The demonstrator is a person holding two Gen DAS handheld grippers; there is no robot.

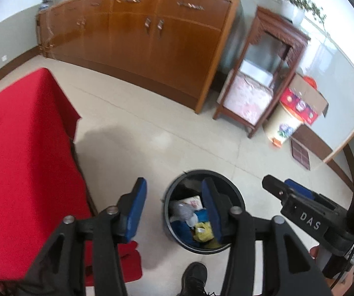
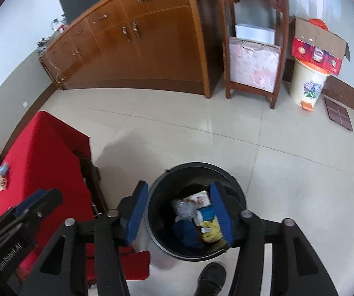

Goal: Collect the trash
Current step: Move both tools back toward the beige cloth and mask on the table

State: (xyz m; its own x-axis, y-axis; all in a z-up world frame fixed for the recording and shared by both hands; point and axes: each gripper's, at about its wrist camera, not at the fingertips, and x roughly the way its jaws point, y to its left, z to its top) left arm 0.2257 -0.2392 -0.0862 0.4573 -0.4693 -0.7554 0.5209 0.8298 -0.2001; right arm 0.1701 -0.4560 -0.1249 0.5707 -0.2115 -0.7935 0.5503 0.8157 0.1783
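Right now both grippers hang over a black trash bin (image 2: 196, 212) that stands on the tiled floor (image 2: 288, 162), low in the middle of each frame. The left gripper (image 1: 174, 209) has its blue pads spread apart with nothing between them, and the right gripper (image 2: 180, 214) is likewise parted and empty; both point steeply down toward the bin's mouth, which fits a drop made from above. Inside the bin lies collected trash (image 2: 196, 222): a grey crumpled wad, a white carton, a yellow wrapper and something dark blue, piled loosely. A dark shoe (image 2: 210, 280) shows at the bottom edge just beside the bin, so the person stands right at it. At the left of each frame is the counter (image 2: 44, 160) under a red cloth, set near the bin so carried things travel a short way. On its far left edge a few small items (image 2: 0, 176) remain, blurred, probably more trash to fetch.
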